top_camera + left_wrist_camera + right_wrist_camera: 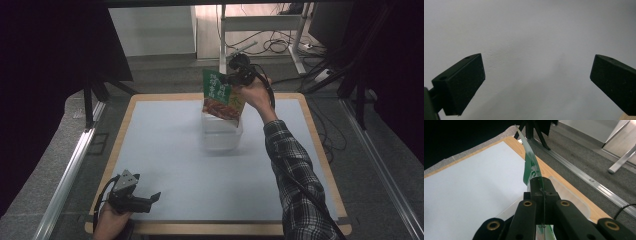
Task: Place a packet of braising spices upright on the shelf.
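A: Please start from the left. What does the left hand-held gripper (150,199) do?

B: It rests at about 7 o'clock on the desk (165,150), near the front edge. In the left gripper view its jaws stand wide apart and there is nothing between them, just the pale desk cover.

A: And in the middle?

B: A clear plastic container (222,132) stands a little past the centre of the desk, toward 12 o'clock. Above it hangs the green food pouch (220,95), with its lower edge at the container's rim.

A: Who holds the pouch?

B: The right hand-held gripper (231,79), at about 1 o'clock. In the right gripper view its jaws are closed on the thin edge of the pouch (530,167), which bends away like a sheet.

A: What could go wrong from here?

B: I think the grip is only on a narrow edge, so the pouch may slip or swing. If it is released while tilted, it could catch the rim and fall outside. The container looks light, so a push could move it.
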The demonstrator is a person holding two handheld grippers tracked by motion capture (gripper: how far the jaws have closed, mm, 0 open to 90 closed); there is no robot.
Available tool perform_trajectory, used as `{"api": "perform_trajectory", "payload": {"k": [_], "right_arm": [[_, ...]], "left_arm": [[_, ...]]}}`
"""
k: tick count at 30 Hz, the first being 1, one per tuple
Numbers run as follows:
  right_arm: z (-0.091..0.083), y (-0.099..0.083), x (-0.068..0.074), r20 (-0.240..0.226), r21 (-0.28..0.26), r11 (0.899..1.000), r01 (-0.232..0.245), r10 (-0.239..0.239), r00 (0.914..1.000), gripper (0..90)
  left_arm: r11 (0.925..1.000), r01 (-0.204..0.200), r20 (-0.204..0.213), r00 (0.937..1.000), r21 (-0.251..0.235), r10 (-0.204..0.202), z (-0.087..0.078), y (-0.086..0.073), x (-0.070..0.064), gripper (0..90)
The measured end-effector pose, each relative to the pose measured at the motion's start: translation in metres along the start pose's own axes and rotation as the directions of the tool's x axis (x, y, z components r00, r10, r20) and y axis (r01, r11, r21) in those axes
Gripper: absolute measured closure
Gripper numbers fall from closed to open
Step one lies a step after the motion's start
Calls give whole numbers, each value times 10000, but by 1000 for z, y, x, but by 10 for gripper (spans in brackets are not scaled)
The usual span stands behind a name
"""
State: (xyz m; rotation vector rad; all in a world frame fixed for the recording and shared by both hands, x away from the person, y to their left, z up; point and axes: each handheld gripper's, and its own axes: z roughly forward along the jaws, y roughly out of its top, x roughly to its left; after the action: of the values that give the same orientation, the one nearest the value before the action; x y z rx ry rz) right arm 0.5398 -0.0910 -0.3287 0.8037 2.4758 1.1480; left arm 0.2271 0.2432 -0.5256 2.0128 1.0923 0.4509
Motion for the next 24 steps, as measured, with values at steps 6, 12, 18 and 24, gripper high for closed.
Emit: {"api": "perform_trajectory", "payload": {"k": [6,12,18,24], "right_arm": [[17,0,4,230,271,9995,170,-177,9996,890],[22,2,2,153,125,9998,-161,159,9998,848],[17,1,2,171,-29,10000,-76,76,9998,692],[11,-1,1,73,-47,10000,31,-31,10000,572]], "left_arm": [[10000,-18,12,10000,-6,18,0,0,0,0],[10000,4,56,10000,-26,-4,0,0,1,0],[10000,-8,41,10000,-6,8,0,0,0,0],[10000,-1,34,10000,21,0,0,0,0,0]]}}
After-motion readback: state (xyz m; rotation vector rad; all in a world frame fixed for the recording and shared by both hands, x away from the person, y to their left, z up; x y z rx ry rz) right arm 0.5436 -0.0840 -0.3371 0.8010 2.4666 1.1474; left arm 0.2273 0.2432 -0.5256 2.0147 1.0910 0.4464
